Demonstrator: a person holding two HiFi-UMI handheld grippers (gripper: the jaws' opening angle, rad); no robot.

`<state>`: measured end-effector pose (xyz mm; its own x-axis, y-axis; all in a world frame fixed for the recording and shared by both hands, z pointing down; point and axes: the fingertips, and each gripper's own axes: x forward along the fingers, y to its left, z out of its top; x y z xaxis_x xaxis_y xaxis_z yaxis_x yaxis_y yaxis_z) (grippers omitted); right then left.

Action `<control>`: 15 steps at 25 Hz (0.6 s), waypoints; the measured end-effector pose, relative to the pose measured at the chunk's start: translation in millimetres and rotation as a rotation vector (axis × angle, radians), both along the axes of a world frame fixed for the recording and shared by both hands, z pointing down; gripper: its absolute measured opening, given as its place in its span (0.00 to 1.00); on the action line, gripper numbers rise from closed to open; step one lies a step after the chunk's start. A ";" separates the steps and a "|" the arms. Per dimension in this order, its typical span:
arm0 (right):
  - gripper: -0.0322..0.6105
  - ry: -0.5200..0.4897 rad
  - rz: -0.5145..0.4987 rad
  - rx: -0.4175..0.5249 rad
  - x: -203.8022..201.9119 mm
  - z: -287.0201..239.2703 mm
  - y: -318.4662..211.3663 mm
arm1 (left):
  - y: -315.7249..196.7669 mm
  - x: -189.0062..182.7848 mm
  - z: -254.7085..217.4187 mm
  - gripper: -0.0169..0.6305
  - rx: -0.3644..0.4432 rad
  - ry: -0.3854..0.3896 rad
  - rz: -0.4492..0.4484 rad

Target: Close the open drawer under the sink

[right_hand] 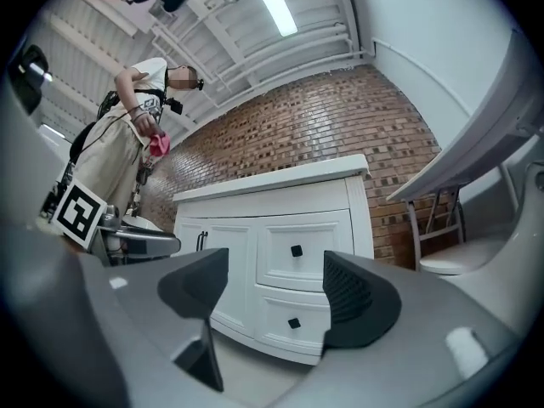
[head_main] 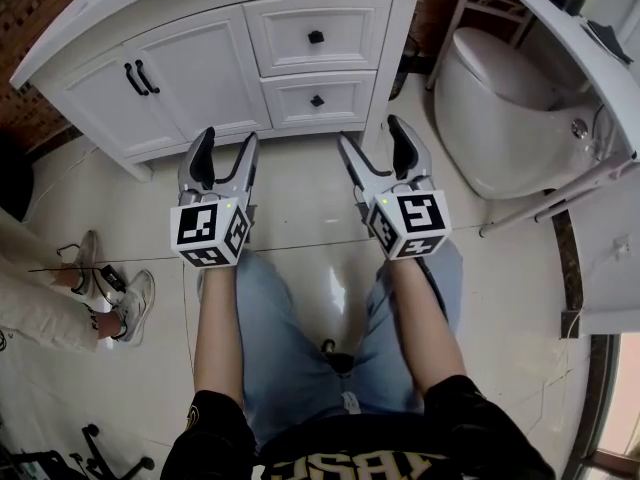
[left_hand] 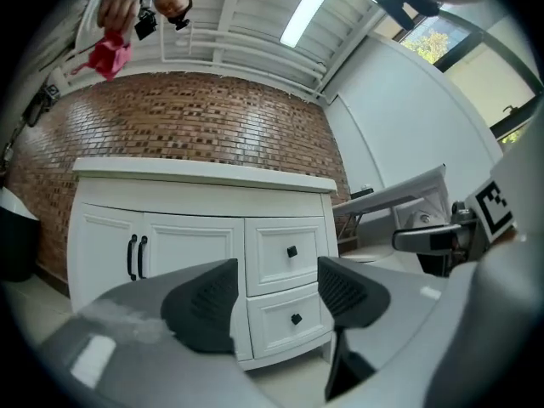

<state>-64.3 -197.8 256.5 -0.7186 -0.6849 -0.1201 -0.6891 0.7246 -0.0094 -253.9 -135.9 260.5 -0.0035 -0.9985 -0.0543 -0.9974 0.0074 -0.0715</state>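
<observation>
A white vanity cabinet point(head_main: 190, 78) stands ahead, with two doors on its left and two stacked drawers on its right. The upper drawer point(head_main: 316, 36) and the lower drawer point(head_main: 317, 100) each carry a small black knob, and both fronts look flush with the cabinet face. My left gripper point(head_main: 228, 146) hovers open over the floor short of the doors, nothing between its jaws. My right gripper point(head_main: 371, 131) hangs open beside it, short of the lower drawer, also empty. Both gripper views look level at the drawers: upper drawer point(left_hand: 291, 252), lower drawer point(left_hand: 296, 319), lower drawer point(right_hand: 293, 322).
A white toilet point(head_main: 490, 108) sits right of the cabinet, beside a white folding frame point(head_main: 560, 193). A person in sneakers point(head_main: 130, 303) stands at the left, holding a red cloth point(right_hand: 158, 144). A brick wall point(left_hand: 187, 126) backs the cabinet. A dark bin point(left_hand: 15, 245) stands at its left.
</observation>
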 end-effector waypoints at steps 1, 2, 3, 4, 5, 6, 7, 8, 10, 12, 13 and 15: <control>0.59 0.011 0.015 0.007 2.5 -0.1 -0.5 | -0.6 4.3 -0.3 0.49 0.004 -0.002 0.005; 0.59 0.022 0.030 0.013 5.6 -0.2 -1.5 | -1.5 9.2 -0.9 0.49 0.007 -0.008 0.011; 0.59 0.031 0.045 0.018 9.0 -0.4 -2.9 | -2.7 13.7 -1.3 0.49 0.008 -0.016 0.017; 0.59 0.037 0.060 0.021 12.8 -0.8 -4.7 | -3.9 17.0 -1.3 0.49 0.006 -0.020 0.020; 0.59 0.041 0.077 0.024 16.9 -1.2 -7.0 | -4.9 18.8 -0.9 0.49 0.003 -0.021 0.022; 0.59 0.046 0.093 0.027 21.3 -1.2 -9.7 | -5.5 19.3 -0.4 0.49 0.001 -0.021 0.021; 0.59 0.049 0.109 0.027 25.5 -0.8 -12.5 | -5.8 18.9 0.2 0.49 -0.001 -0.020 0.019; 0.59 0.051 0.122 0.025 29.3 -0.1 -15.3 | -6.0 18.0 1.0 0.49 -0.004 -0.020 0.015; 0.59 0.051 0.139 0.016 34.6 0.8 -19.5 | -6.2 15.6 3.9 0.49 -0.016 -0.019 0.008; 0.59 0.047 0.149 0.006 37.7 0.8 -21.8 | -5.3 13.2 6.1 0.49 -0.026 -0.018 0.000; 0.59 0.045 0.154 0.002 39.2 1.0 -22.6 | -4.3 12.6 6.3 0.49 -0.027 -0.017 -0.003; 0.59 0.045 0.161 0.001 41.1 0.9 -23.3 | -2.8 12.7 6.0 0.49 -0.025 -0.020 -0.006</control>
<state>-23.2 -221.1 257.3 -0.6045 -0.7914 -0.0911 -0.7958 0.6050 0.0252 -241.2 -138.7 266.5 -0.0086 -0.9995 -0.0293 -0.9958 0.0112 -0.0913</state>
